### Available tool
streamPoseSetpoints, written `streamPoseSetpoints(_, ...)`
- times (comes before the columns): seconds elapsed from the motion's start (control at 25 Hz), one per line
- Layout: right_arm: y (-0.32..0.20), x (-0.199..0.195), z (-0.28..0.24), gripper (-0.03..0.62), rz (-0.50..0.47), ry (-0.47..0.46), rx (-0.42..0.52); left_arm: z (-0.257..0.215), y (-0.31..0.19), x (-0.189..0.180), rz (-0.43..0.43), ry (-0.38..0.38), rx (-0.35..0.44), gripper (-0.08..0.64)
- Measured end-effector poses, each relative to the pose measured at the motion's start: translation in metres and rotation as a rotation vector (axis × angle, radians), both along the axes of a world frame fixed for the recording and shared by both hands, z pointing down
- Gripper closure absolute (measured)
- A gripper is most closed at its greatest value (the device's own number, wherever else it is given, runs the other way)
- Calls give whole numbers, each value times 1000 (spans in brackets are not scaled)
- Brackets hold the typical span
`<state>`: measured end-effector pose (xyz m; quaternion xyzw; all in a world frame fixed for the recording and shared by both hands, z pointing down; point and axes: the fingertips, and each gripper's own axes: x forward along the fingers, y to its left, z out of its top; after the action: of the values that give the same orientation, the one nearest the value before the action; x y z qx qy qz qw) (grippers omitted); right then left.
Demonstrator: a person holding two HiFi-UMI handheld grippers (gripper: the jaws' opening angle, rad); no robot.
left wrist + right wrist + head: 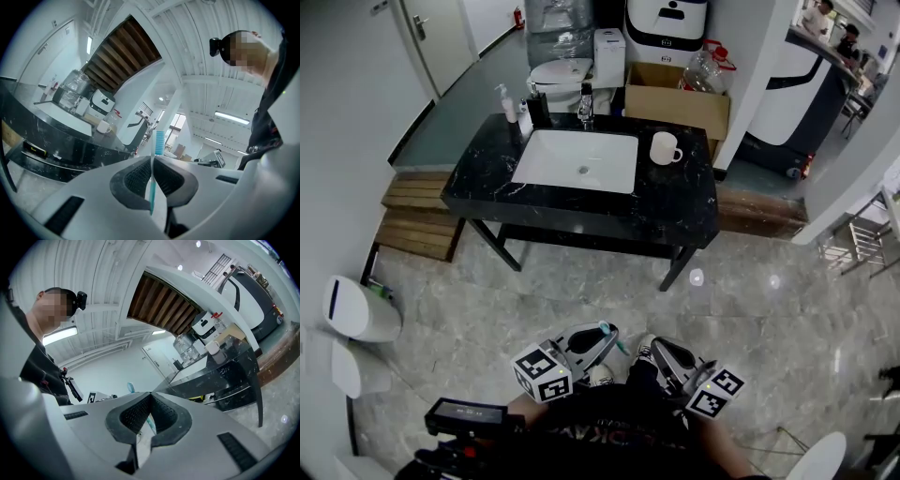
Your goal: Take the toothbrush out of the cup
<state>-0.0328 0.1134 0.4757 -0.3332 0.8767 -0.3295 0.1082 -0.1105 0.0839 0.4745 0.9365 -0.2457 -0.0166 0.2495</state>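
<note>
My left gripper (602,339) is low in the head view, close to my body, shut on a teal toothbrush (612,335). In the left gripper view the jaws (152,158) are pressed on the toothbrush's handle (153,183), and its blue bristle head (160,142) sticks up above them. The white cup (664,148) stands on the black counter (675,202) to the right of the sink, far from both grippers; it also shows small in the left gripper view (103,127). My right gripper (656,351) is beside the left one, its jaws (149,394) shut with nothing between them.
The counter holds a white sink basin (577,160), a faucet (586,106) and soap bottles (506,101). Behind it are a toilet (562,73) and a cardboard box (675,98). Wooden steps (417,216) lie to the left, and a white bin (356,309) stands on the marble floor.
</note>
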Motion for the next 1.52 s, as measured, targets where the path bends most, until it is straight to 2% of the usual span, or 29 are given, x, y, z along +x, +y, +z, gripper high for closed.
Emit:
streamPoseSetpoints(0.76,3,-5,-3,581,-6,15,-4,-2,3,-7,-13,10,-3,537)
streamPoseSetpoints(1.52,1,14,-2,581,39,-8,-16,-3,2,10,19,-3,-3,537)
